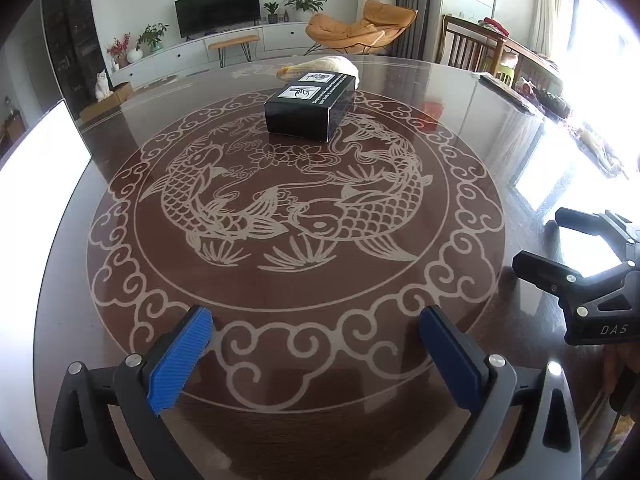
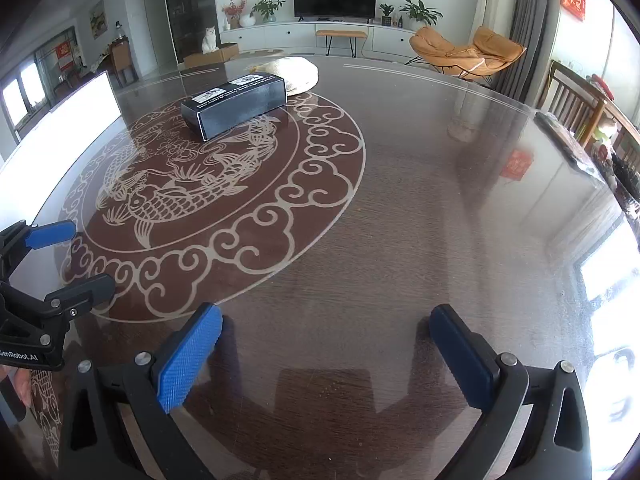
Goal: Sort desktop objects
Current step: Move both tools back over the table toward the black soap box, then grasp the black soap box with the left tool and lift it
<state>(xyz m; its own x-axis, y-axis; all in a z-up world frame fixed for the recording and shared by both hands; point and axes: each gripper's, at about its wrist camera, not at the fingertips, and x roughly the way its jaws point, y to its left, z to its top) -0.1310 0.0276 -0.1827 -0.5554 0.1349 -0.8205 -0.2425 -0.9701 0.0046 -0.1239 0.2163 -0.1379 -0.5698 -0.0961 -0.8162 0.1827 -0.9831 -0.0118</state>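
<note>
Left gripper (image 1: 316, 354) and right gripper (image 2: 326, 358): both sets of blue-padded tongs spread wide and empty, poised low over the near part of the round glass-topped table (image 2: 420, 208), side by side. Black box (image 1: 310, 110): the object most plainly to be sorted, lying flat on the far side of the koi medallion (image 1: 296, 208), well apart from both grippers, with white printed labels on its top face. Just behind it, and apparently touching its far end, lies a pale woven item (image 1: 332, 65), possibly a hat or a pouch; its kind cannot be told. Handling, as a judgement: the box looks like stiff card, probably light, with smooth faces that may slide on the glass. Its long flat sides offer the best purchase, taken across the narrow width near mid-length. The woven item looks soft and would yield under the pads.
</note>
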